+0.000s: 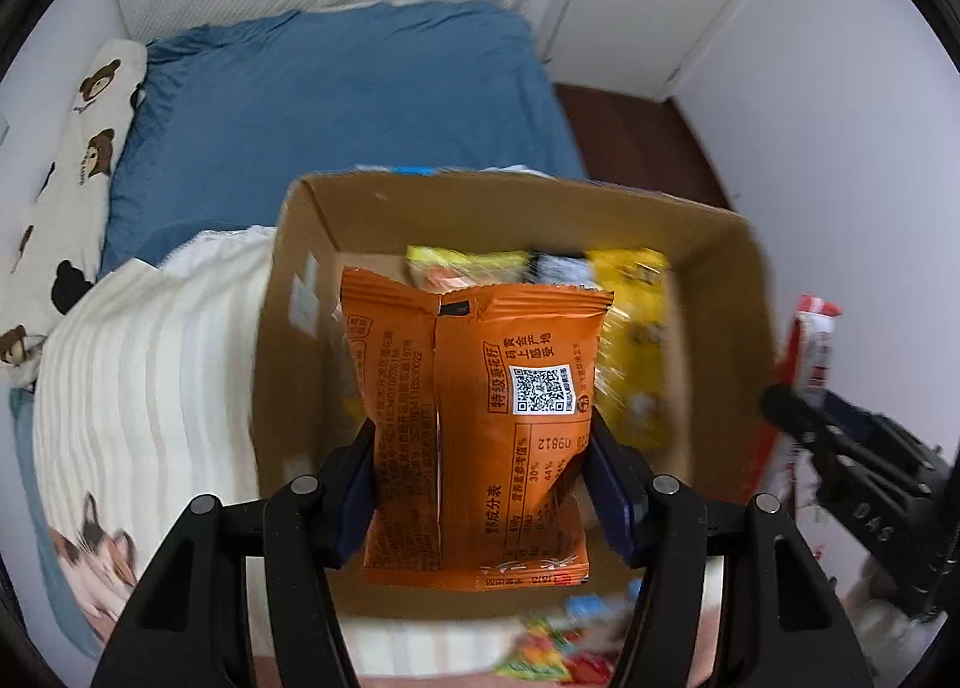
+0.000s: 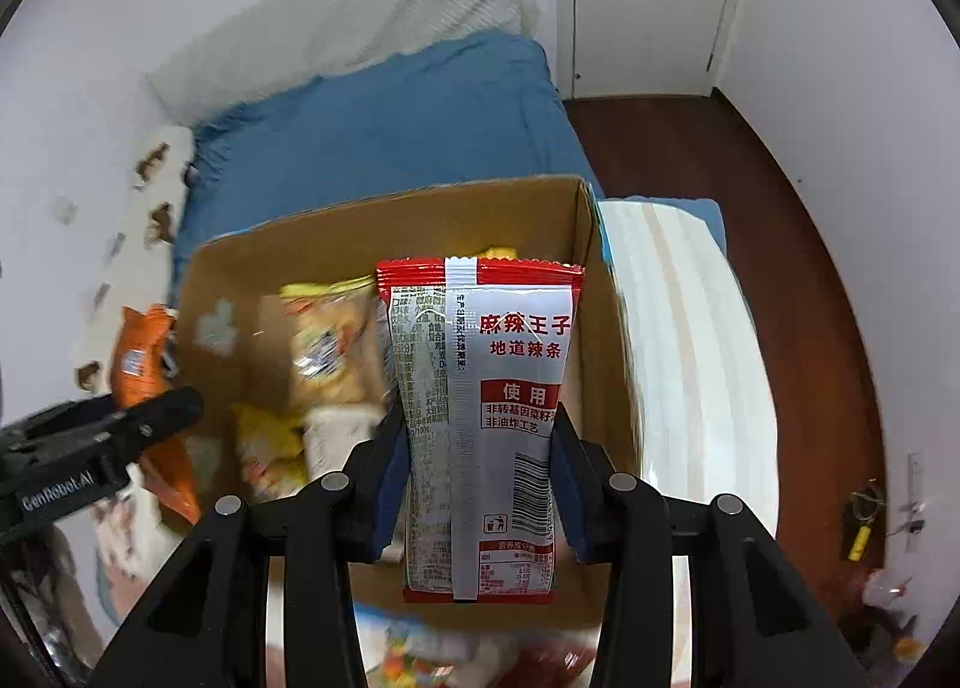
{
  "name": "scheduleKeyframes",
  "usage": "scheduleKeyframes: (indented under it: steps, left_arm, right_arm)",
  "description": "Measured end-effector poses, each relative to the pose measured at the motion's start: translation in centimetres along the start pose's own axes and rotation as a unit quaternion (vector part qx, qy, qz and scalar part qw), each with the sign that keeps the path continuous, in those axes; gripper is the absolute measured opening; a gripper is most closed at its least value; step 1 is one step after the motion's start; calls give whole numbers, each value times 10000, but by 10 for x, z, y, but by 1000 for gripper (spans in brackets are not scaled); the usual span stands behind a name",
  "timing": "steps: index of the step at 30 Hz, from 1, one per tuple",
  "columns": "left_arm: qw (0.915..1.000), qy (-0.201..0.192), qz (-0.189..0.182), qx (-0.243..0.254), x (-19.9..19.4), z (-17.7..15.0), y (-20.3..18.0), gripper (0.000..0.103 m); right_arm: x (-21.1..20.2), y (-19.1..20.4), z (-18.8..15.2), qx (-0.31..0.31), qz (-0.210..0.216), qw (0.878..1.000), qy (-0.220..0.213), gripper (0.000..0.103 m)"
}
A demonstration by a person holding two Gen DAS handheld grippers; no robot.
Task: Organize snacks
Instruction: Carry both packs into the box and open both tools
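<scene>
Left gripper (image 1: pixel 480 466): clamped on orange snack packet (image 1: pixel 480 418).
Right gripper (image 2: pixel 477 478): clamped on red-and-silver snack packet (image 2: pixel 480 418).
Cardboard box (image 1: pixel 729 292): beneath both, several packets inside.

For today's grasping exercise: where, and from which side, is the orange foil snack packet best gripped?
Across its lower half, pads on the two side edges, as the left hand-held gripper holds the orange foil snack packet: flat and narrow, it hangs upright, its sealed top end free.

Box (image 1: pixel 420 208): below both tongs, on the bed (image 1: pixel 336 106).
Packets (image 1: pixel 630 298): inside the box (several).
Striped blanket (image 1: pixel 150 358): beside the box.
</scene>
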State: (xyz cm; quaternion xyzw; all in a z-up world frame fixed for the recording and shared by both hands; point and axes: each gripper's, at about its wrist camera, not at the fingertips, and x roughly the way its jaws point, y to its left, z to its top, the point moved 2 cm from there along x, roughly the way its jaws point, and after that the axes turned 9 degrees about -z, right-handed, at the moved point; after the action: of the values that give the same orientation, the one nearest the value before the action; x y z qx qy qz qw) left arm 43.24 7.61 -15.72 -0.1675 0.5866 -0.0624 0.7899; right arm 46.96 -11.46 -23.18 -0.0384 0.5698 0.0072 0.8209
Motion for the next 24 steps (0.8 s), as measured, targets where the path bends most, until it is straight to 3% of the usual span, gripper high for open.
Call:
scheduleKeyframes:
  steps: [5,11,12,13,14,15,24]
  left_arm:
    - [9986,370,334,-190,47,36,36,59]
    - [9948,801,537,-337,88,52,64,59]
    - [9947,814,501,-377,91,53,67,62]
    - [9947,821,478,-387,93,55,69,67]
    - [9948,802,505,-374,94,56,71,86]
    - [9956,744,455,-356,94,56,71,92]
    - [9969,618,392,-276,82,48,54,94]
  right_arm:
    - [50,4,37,-103,-294,9991,273,45]
    - [87,-4,41,-9,-378,9976,575,46]
    - [92,-5,42,29,-372,9972,644,52]
    - [94,-6,41,43,-382,9968,700,68]
    - [97,-6,41,58,-391,9965,737,75]
    - [99,-6,42,81,-328,9969,715,78]
    - [98,1,36,-32,-284,9978,593,92]
